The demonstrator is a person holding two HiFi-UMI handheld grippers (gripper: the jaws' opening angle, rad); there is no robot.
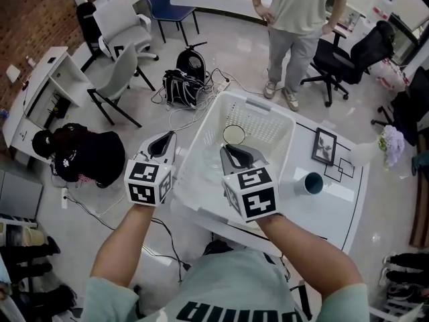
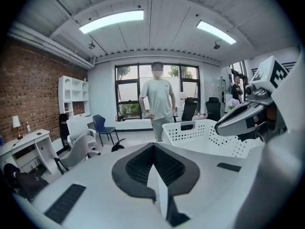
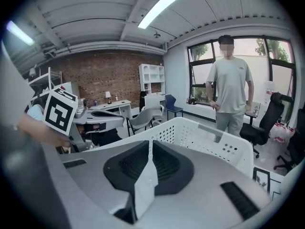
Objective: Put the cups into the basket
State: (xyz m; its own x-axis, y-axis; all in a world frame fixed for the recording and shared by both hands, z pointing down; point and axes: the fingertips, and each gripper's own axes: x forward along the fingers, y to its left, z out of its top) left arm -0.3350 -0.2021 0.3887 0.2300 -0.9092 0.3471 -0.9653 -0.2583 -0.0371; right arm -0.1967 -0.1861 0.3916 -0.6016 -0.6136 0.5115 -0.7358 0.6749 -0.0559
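Now one pale cup [image 1: 234, 134] sits inside the basket [image 1: 265, 123]; a dark cup [image 1: 312, 183] stands on the surface [image 1: 342, 210] just right of it. Over the basket's near rim, the left hand-held gripper [image 1: 163, 143] and right hand-held gripper [image 1: 234, 154] have their jaws together, empty.

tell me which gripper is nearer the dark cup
Right. The right gripper is over the basket, left of the dark cup; the left gripper is beyond the basket's other side.
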